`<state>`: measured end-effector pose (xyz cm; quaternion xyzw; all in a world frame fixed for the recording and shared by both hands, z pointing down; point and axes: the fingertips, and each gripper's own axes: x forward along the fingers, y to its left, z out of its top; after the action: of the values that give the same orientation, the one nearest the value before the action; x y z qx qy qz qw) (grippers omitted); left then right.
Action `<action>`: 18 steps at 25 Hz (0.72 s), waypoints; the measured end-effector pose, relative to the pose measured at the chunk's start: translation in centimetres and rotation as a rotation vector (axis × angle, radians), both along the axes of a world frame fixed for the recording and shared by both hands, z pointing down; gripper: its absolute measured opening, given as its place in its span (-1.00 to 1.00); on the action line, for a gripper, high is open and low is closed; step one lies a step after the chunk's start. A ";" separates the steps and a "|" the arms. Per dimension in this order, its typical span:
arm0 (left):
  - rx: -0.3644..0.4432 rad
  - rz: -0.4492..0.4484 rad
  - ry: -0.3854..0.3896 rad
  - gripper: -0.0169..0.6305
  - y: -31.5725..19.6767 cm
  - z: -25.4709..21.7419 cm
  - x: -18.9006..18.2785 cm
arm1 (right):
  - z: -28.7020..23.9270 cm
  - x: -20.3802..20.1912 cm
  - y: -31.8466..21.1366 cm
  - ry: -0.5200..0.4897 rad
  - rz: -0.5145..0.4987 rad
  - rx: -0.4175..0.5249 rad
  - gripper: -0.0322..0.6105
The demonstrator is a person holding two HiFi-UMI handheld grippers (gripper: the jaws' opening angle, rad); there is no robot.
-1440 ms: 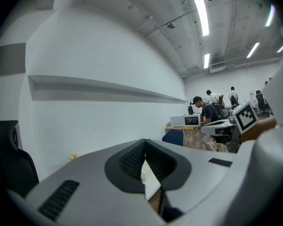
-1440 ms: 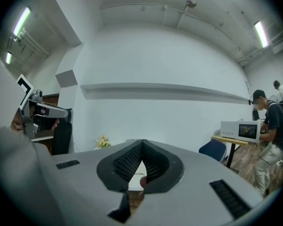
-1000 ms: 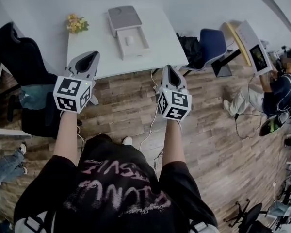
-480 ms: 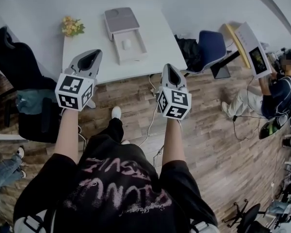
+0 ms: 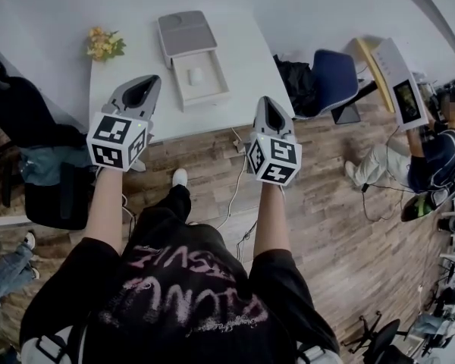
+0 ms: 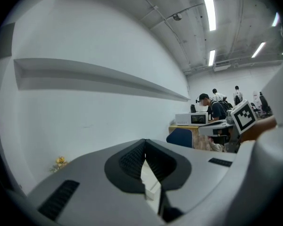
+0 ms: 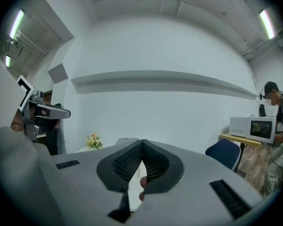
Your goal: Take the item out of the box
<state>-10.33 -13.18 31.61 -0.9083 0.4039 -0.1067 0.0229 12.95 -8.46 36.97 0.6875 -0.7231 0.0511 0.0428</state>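
An open white box [image 5: 200, 80] lies on the white table [image 5: 250, 59], with a small white item [image 5: 196, 75] in its tray. Its grey lid [image 5: 186, 32] rests just behind it. My left gripper [image 5: 144, 89] hovers over the table's near left edge, left of the box, jaws shut and empty. My right gripper [image 5: 267, 108] hangs at the table's near right corner, also shut on nothing. In the left gripper view the ribbed pads [image 6: 132, 158] meet at the tip of the left gripper [image 6: 145, 147]. The right gripper [image 7: 142, 149] shows the same in its own view.
Yellow flowers [image 5: 102, 45] stand at the table's far left corner. A black chair [image 5: 30, 120] sits left of the table and a blue chair [image 5: 334, 74] to its right. A person [image 5: 432, 142] sits at the far right by a side desk. Cables trail on the wooden floor.
The person has stepped a little nearer the table, one foot now forward. Both grippers stay shut and hold much the same pose; the box has not been touched.
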 end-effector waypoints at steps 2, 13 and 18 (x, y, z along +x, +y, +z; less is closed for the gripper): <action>-0.008 0.004 0.001 -0.94 -1.5 0.4 0.3 | 0.5 0.2 -1.4 0.000 -0.003 -0.014 -0.87; -0.057 0.033 0.011 -0.94 -10.9 1.4 2.5 | 0.9 2.1 -9.5 0.007 0.026 -0.046 -0.87; -0.070 0.057 -0.005 -0.94 -15.0 1.8 3.2 | 0.9 2.6 -13.4 0.002 0.044 -0.052 -0.87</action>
<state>-7.14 -28.15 33.41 -0.9194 0.3737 -0.1223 -0.0049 15.54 -21.89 37.84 0.7021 -0.7061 0.0700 0.0603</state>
